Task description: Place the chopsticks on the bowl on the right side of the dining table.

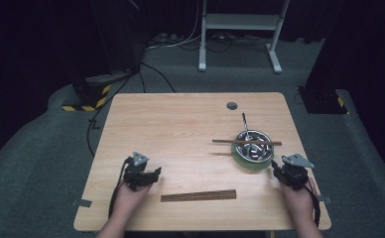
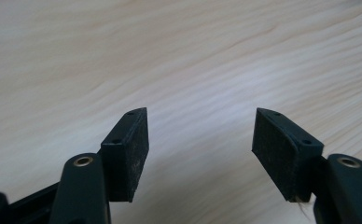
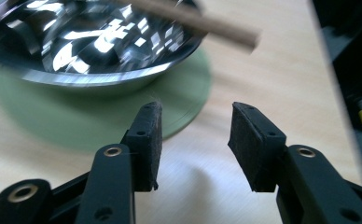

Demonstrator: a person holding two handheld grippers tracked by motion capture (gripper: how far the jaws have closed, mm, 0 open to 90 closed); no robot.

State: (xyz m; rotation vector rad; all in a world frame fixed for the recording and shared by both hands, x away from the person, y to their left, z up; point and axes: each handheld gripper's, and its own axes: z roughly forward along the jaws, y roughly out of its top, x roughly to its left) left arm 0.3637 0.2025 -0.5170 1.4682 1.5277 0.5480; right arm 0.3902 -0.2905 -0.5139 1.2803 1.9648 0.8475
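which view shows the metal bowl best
The high view: the whole metal bowl shows on its green plate, with a wooden stick across the rim. The right gripper view shows the bowl closer but blurred and cropped at the top edge. The left gripper view looks at the wooden tabletop.

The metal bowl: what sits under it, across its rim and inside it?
The metal bowl stands on a green plate. A brown stick lies across its rim, and a metal utensil handle sticks out. The bowl's shiny reflections hide anything else inside.
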